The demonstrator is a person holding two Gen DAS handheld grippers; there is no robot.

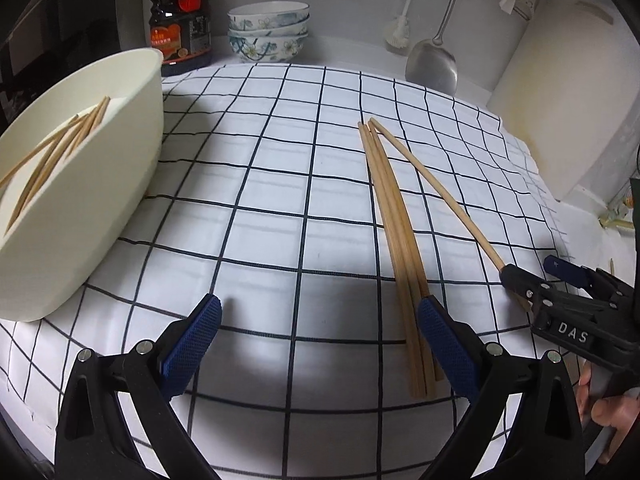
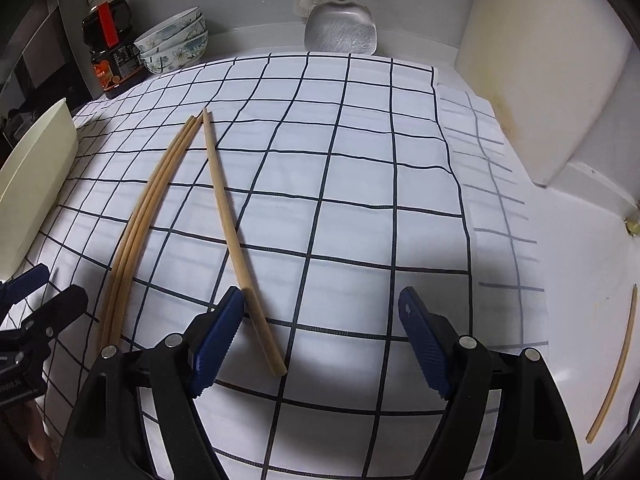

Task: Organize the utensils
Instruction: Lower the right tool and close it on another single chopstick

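Note:
Three wooden chopsticks (image 1: 396,220) lie side by side on the checked cloth (image 1: 272,208), and a single chopstick (image 1: 440,188) fans out to their right. My left gripper (image 1: 320,320) is open over the cloth, its right pad beside the near ends of the three. A cream tub (image 1: 120,168) at the left holds several chopsticks (image 1: 52,148). In the right wrist view my right gripper (image 2: 322,304) is open; the single chopstick (image 2: 228,216) runs past its left pad, near end between the jaws. The three chopsticks (image 2: 148,208) lie left of it.
A dark sauce bottle (image 1: 180,20) and stacked flowered bowls (image 1: 268,32) stand at the back. A metal spatula (image 2: 340,32) and a brush (image 1: 398,34) hang on the wall. A white board (image 2: 540,80) leans at the right. One stray chopstick (image 2: 616,372) lies on the bare counter.

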